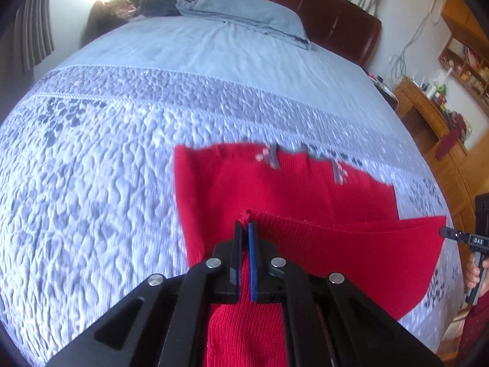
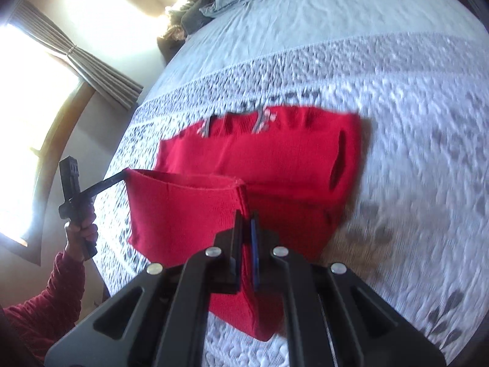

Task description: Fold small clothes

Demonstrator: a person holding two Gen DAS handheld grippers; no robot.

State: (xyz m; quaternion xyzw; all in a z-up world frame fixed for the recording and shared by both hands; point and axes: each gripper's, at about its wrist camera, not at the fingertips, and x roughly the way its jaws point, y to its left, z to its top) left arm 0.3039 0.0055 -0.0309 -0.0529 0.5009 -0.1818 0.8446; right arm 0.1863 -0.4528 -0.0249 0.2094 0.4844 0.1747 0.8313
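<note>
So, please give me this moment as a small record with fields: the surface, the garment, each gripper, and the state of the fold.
surface: bed with a quilted bedspread
garment: red knit garment, far part flat on the bed
left gripper: shut on one corner of the garment's near edge
right gripper: shut on the other corner of that edge
fold state: near edge lifted off the bed between both grippers, not yet laid over the far part
other: pillow at the head of the bed

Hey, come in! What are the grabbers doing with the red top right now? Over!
Left gripper and right gripper both shut on red garment, one hem corner each. Hem lifted, upper part on bedspread. Nothing in the way.
</note>
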